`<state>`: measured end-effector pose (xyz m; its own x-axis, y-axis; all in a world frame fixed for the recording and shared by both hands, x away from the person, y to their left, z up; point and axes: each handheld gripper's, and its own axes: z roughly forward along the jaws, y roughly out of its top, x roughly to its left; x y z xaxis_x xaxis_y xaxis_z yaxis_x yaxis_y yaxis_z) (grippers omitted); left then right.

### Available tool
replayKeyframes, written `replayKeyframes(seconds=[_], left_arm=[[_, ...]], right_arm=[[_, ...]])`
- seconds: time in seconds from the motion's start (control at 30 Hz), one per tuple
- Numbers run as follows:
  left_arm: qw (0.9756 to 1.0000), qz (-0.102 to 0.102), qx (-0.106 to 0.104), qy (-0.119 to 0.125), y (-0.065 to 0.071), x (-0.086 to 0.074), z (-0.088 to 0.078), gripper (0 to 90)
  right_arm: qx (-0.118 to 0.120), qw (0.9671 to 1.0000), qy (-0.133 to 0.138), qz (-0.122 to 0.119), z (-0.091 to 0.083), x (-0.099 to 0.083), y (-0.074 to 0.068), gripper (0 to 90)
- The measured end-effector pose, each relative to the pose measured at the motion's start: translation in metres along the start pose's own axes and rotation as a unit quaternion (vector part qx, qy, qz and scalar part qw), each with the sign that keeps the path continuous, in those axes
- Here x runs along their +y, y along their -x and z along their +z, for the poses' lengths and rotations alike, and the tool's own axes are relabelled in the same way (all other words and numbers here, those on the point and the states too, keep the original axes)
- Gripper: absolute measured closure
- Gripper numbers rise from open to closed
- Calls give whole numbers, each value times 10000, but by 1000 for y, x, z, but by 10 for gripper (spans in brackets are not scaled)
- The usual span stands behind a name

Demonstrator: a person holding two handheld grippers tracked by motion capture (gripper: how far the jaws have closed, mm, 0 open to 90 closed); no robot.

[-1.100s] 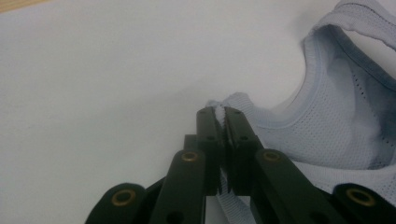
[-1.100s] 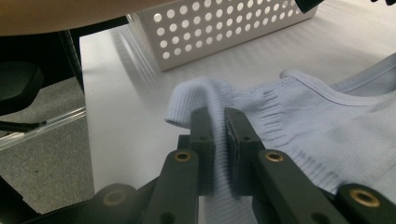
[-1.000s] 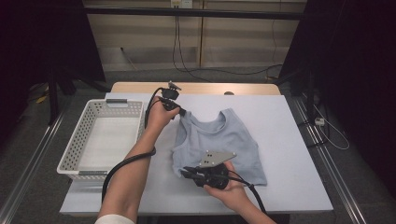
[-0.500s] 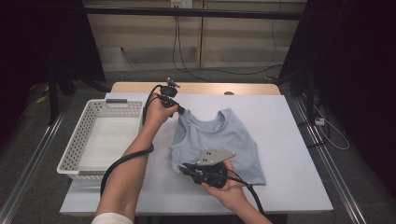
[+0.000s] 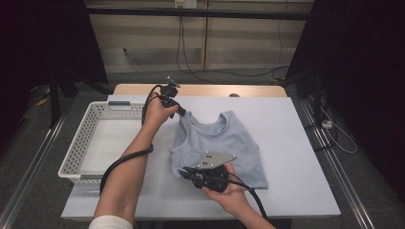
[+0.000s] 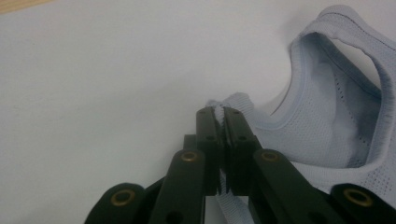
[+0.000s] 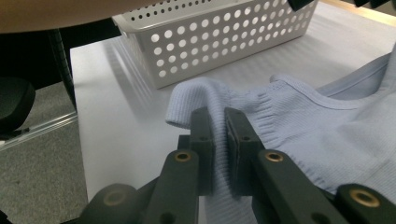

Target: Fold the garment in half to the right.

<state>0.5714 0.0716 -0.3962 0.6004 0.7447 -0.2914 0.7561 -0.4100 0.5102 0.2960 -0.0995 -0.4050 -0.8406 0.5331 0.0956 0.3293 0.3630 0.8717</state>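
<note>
A light blue sleeveless top [image 5: 224, 143] lies on the white table, neckline toward the far side. My left gripper [image 5: 184, 114] is shut on the top's left shoulder strap [image 6: 233, 100], with the fabric pinched between the pads. My right gripper [image 5: 183, 172] is shut on the ribbed hem [image 7: 219, 100] at the top's near left corner, and the cloth folds over its tips. In the left gripper view the neckline and an armhole [image 6: 336, 93] stand up to the right of the jaws.
A white perforated basket [image 5: 79, 148] stands on the table's left side, with its wall [image 7: 224, 37] just beyond the held hem in the right gripper view. Black cables trail from both grippers. The table's left edge [image 7: 79, 107] drops to grey floor.
The left hand with the strap has shifted slightly toward the far side. The right hand has stayed in place on the hem.
</note>
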Motion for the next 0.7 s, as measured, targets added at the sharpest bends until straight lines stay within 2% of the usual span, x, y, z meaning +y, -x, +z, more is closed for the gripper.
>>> replayKeyframes(seconds=[0.23, 0.47, 0.7], left_arm=[[10000, -84, 9, -15, -8, -2, -8, 866], [9999, -155, 8, -2, -15, -5, -14, 866], [9998, -196, 38, -11, -19, -7, -20, 867]], right_arm=[[74, 10000, -32, -18, 7, 4, -2, 836], [126, 9998, -79, -142, 10, 7, -5, 836], [159, 9998, -39, -92, 13, 9, -5, 836]])
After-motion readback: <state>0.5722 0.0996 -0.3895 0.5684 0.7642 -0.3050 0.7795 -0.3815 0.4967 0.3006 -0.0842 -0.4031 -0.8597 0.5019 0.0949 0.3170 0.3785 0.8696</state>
